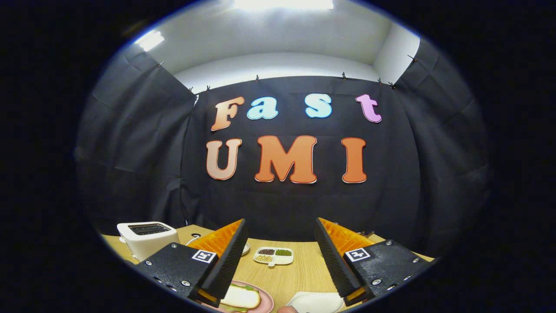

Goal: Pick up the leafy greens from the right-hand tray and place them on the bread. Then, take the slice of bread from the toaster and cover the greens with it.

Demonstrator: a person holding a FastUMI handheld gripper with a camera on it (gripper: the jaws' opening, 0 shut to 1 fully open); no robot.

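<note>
Holding the gripper (281, 256) wide and empty above the wooden table's (304, 269) near edge, the bread slice (241, 298) caps greens on the pink plate (266, 300); retreat straight, judged complete.

pink plate (266, 300) and bread (241, 298) partly behind left finger, white tray (315, 302) cut off, small dish's (274, 256) contents unclear

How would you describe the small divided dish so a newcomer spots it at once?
Start at the wooden table. The open gripper frames it: beyond the fingertips, toward the black wall, sits the white divided dish. Unlike the pink plate or white toaster, it holds dark, green and pale fillings in separate compartments.
</note>
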